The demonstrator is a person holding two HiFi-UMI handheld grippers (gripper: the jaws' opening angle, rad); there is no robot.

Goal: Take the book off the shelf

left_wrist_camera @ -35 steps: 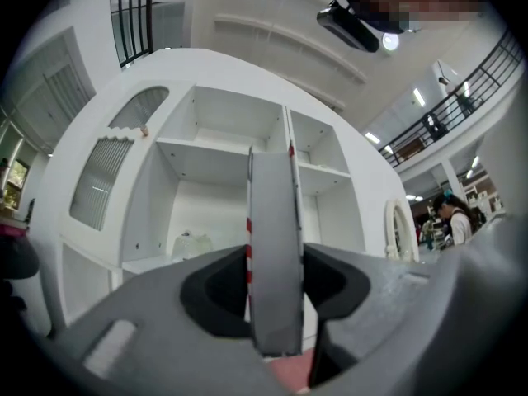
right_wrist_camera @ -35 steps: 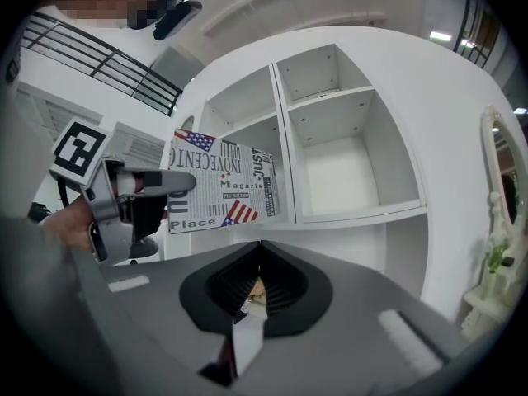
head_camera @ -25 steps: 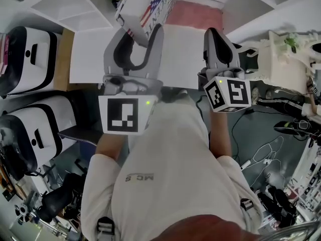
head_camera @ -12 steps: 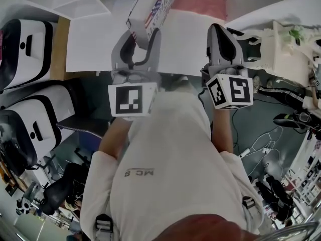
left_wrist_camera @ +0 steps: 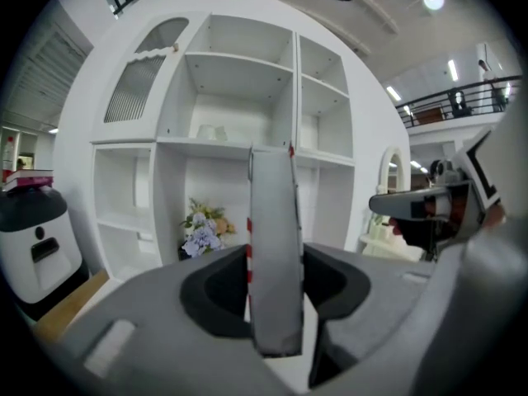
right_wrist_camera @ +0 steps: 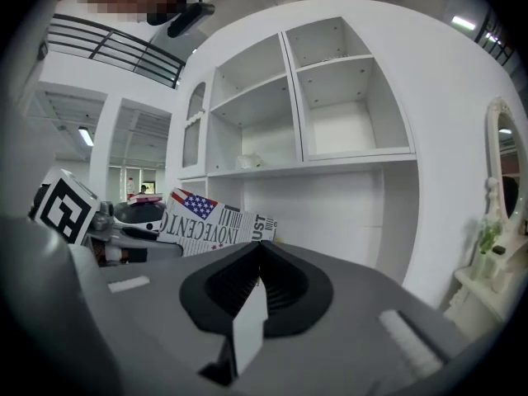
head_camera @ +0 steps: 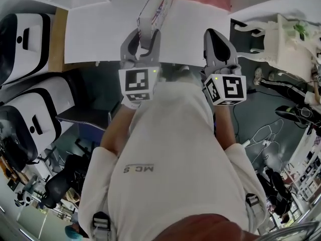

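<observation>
The book [head_camera: 157, 6] has a white cover with a stars-and-stripes design. It is held out in front of me, clear of the shelf, its edge between the jaws of my left gripper [head_camera: 142, 37], which is shut on it. In the left gripper view the book [left_wrist_camera: 273, 246] stands upright and edge-on in the left gripper [left_wrist_camera: 276, 299]. My right gripper [head_camera: 217, 38] hangs beside it to the right, jaws together with nothing in them. The right gripper view shows the book's cover [right_wrist_camera: 216, 225] at the left and the right gripper [right_wrist_camera: 257, 277] shut.
A round white shelf unit [left_wrist_camera: 239, 97] with open compartments faces me, with a bunch of flowers [left_wrist_camera: 200, 225] in a lower one. A white tabletop [head_camera: 100, 34] lies below the grippers. White-and-black machines [head_camera: 25, 34] stand left; an ornate white stand [head_camera: 281, 39] right; cables on the floor.
Both grippers have come down, the left one further. The book came down with the left gripper and now shows more edge-on in the head view.
</observation>
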